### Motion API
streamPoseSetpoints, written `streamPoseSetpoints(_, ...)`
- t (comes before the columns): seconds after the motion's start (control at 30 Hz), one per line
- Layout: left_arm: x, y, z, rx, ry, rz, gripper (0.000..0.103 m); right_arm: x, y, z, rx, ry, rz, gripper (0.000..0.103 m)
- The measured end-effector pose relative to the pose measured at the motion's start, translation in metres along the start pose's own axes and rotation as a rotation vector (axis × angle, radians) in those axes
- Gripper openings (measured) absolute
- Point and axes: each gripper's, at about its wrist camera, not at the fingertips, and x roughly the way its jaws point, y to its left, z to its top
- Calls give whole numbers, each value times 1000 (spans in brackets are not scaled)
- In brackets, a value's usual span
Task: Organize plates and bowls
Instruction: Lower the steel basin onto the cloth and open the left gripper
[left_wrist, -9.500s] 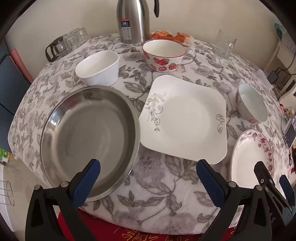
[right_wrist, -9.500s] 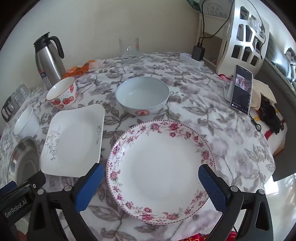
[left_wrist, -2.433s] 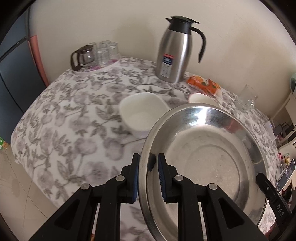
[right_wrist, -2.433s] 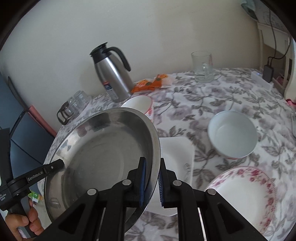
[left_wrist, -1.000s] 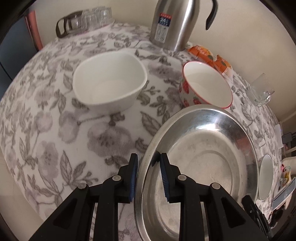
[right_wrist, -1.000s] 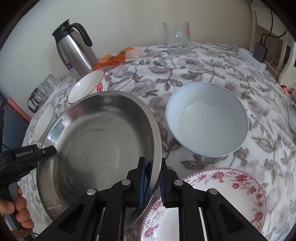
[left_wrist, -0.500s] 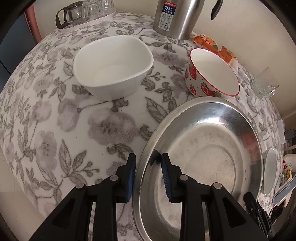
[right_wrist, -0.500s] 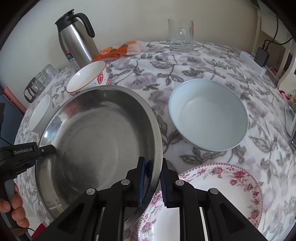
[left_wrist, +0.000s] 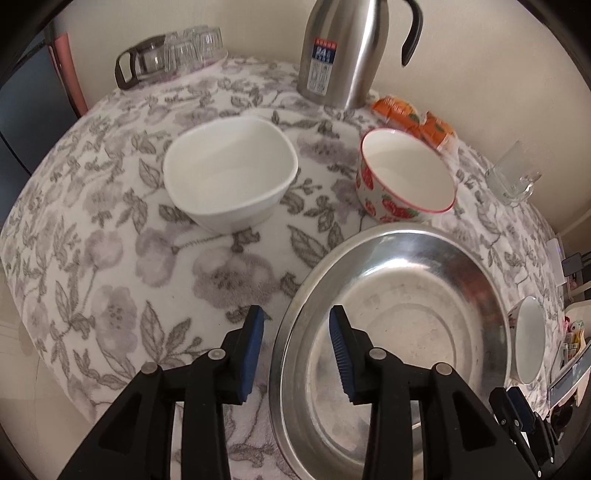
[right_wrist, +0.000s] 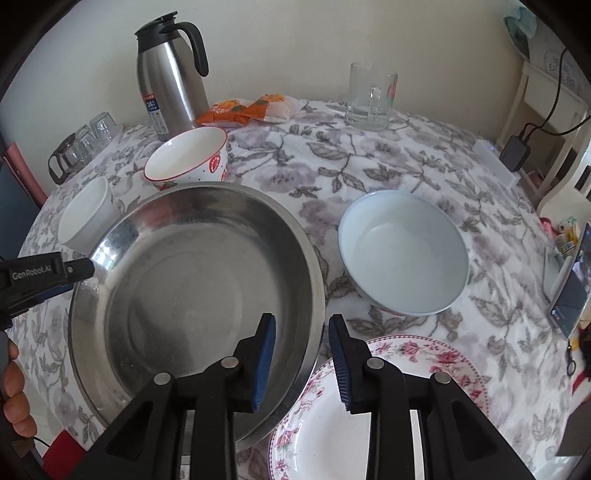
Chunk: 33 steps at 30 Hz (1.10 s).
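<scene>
Both hand-held grippers, left (left_wrist: 297, 328) and right (right_wrist: 302, 336), have just been opening, straddling the empty steel basin's (right_wrist: 192, 288) rim ungripped; only the right view shows the floral plate (right_wrist: 406, 369) at 5 o'clock.

The steel thermos jug (left_wrist: 345, 48), at the top centre of the left wrist view, carries a blue and red label (left_wrist: 322, 64) headed "24"; the smaller print under it is too fine to read. In the right wrist view, at the left edge, the left claw (right_wrist: 44, 275) bears the white lettering "GenRobot.AI" on its black body.
</scene>
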Motion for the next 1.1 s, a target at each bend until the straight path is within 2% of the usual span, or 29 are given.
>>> streamPoseSetpoints(0.03,-3,0,-1,0,-8,0,48,-2,-1,1,4,-4,-2,43)
streamPoseSetpoints(0.07,-6,0,-2,2,-14,3,53,-3,-1,1,9,-8,-4,56)
streamPoseSetpoints(0.1,-7,-1,-2,5,-18,8,55,-5,-1,0,14,-13,-6,62)
streamPoseSetpoints(0.17,-10,-2,-4,15,-24,20,55,-6,-2,0,14,-13,-8,64)
streamPoseSetpoints(0.2,-10,-3,-4,18,-24,24,56,-6,-2,0,14,-9,-11,68)
streamPoseSetpoints(0.23,-10,-4,-5,23,-23,27,62,-6,-2,-1,14,-7,-15,70)
streamPoseSetpoints(0.27,-10,-5,-7,29,-23,31,75,-5,-2,-2,14,-5,-16,74)
streamPoseSetpoints(0.33,-8,-8,-9,43,-28,46,83,-5,-2,-4,16,-1,-18,77)
streamPoseSetpoints(0.43,-8,-11,-14,53,-26,58,83,-5,-5,-6,22,3,-26,84)
streamPoseSetpoints(0.53,-10,-13,-19,48,-28,64,90,-6,-12,-8,30,2,-35,89)
streamPoseSetpoints(0.67,-17,-22,-26,58,-48,52,92,-9,-25,-12,54,-4,-47,102)
streamPoseSetpoints(0.9,-35,-50,-42,94,-87,-36,97,-18,-63,-22,140,-32,-66,103)
streamPoseSetpoints(1.1,-51,-84,-63,177,-128,-145,101,-20,-102,-36,212,-20,-97,103)
